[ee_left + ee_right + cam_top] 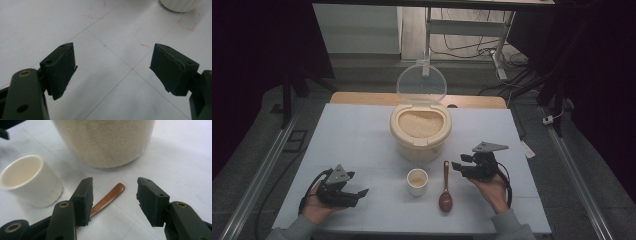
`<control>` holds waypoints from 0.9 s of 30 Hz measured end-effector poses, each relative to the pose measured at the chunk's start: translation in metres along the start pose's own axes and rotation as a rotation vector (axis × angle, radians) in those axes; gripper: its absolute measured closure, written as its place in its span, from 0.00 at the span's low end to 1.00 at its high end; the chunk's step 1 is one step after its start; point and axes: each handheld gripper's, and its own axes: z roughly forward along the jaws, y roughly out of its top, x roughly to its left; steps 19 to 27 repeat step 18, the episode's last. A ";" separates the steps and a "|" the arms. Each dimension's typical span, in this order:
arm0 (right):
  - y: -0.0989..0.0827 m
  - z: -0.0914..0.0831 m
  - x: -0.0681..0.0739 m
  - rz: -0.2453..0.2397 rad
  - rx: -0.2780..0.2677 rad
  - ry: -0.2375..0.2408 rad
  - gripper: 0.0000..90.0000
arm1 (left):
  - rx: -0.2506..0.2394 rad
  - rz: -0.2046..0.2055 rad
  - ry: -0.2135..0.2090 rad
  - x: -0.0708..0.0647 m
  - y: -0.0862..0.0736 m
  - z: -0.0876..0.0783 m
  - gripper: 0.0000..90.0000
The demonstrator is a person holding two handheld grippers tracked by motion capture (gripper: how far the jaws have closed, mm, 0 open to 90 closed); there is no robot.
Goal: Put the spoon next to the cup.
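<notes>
Spoon [445,192] lies flat on the table [362,140], just right of the small cup [417,181], its handle pointing toward the rice bin [420,131]. The right gripper [462,166] hovers beside the handle, jaws apart and empty; the left gripper [357,192] rests wide and empty. A low, thin handle could slip from the pads, and a sideways swing might tip the cup.

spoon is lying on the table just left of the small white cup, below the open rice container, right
Not quite. In the high view the spoon lies just right of the small white cup, not left. It is on the table, below the open rice container.
</notes>
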 end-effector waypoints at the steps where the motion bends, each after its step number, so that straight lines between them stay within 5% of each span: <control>1: -0.003 -0.005 0.001 -0.016 -0.012 -0.001 0.54 | -0.004 -0.007 0.001 0.000 0.000 0.000 0.22; 13: -0.037 -0.049 -0.004 -0.087 -0.071 0.040 0.55 | -0.037 -0.042 0.005 0.002 0.001 -0.004 0.20; 27: -0.042 -0.052 -0.004 -0.099 -0.079 0.049 0.55 | -0.045 -0.048 0.000 0.002 0.001 -0.004 0.20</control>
